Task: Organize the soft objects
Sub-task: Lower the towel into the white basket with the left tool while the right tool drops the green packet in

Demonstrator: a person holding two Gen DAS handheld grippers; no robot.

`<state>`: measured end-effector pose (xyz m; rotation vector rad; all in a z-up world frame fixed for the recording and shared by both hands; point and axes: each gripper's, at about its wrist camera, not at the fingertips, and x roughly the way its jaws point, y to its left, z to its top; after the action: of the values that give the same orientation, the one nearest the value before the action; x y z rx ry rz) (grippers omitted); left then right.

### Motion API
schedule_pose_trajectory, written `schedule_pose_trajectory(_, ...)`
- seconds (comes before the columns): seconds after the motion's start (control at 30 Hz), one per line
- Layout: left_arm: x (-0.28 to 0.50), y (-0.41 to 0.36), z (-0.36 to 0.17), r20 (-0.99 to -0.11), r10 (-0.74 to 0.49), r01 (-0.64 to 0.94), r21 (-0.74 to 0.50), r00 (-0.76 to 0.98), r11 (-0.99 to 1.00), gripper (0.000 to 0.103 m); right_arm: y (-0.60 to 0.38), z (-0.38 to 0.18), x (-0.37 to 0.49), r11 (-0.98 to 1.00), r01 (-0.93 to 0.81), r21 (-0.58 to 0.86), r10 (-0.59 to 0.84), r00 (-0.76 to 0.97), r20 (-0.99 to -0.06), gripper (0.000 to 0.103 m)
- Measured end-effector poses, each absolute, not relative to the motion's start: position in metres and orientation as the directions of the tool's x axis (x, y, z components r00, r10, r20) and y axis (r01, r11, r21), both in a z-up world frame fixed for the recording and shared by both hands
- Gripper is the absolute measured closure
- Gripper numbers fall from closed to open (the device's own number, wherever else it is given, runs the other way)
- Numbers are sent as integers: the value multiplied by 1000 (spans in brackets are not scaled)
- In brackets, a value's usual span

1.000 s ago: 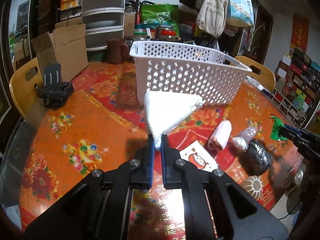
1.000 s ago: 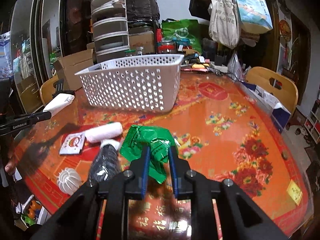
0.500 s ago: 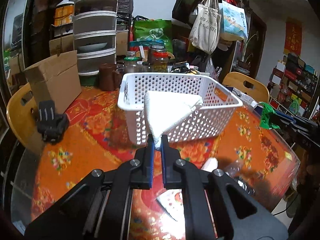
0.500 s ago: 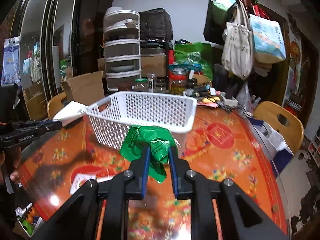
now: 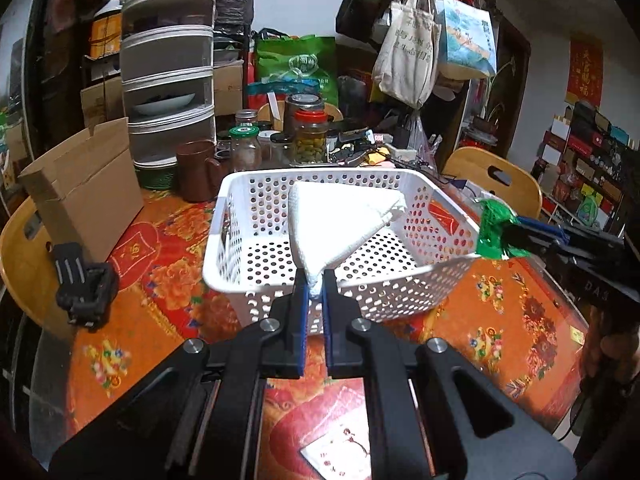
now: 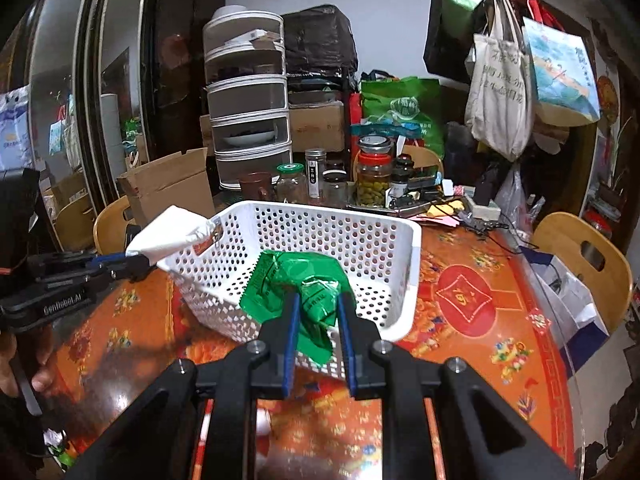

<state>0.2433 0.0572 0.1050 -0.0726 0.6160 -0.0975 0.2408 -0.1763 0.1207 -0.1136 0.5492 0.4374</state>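
Centrally, white perforated basket [image 5: 256,256] sits on red-orange floral tablecloth [image 5: 132,320]. Left gripper [image 5: 315,294], jaws pressed together on one corner of folded white cloth [image 5: 340,220], holds it above basket's interior. Right gripper [image 6: 318,312] pinches crumpled green plastic packet [image 6: 296,284] at basket's near rim [image 6: 400,332].

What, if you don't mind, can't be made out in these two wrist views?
- Left wrist view: the card on the tablecloth is half hidden under the left gripper.
- Right wrist view: the green packet covers part of the basket floor.
- Right wrist view: the tablecloth at the bottom is motion-blurred.
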Motion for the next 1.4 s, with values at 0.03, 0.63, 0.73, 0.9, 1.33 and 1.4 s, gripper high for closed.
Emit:
schedule_pose_trajectory(0.03, 249, 56, 105, -578, -111, 69, -94, 808, 993, 98, -175, 122, 246, 903, -429, 12, 369, 761, -533, 86)
schedule_pose_trajectory(0.63, 371, 43, 80, -734, -80, 42, -70, 674, 997, 98, -134, 98, 361, 922, -386, -3, 273, 659, -701, 86)
schedule_pose_trajectory(0.73, 385, 44, 73, -759, -73, 30, -71, 647, 997, 98, -131, 92, 373, 928, -373, -12, 250, 645, -722, 86)
schedule_pose_trajectory(0.9, 407, 43, 59, -800, -65, 32, -57, 597, 998, 98, -126, 83, 387, 934, -355, -35, 212, 629, -748, 86)
schedule_pose_trajectory(1.33, 435, 42, 33, -863, -31, 4, -33, 504, 999, 97, -121, 56, 415, 938, -345, -31, 173, 543, -822, 85)
schedule_pose_trajectory(1.4, 437, 43, 29, -871, -32, 1, -36, 490, 999, 97, -120, 54, 415, 937, -347, -35, 168, 537, -827, 85)
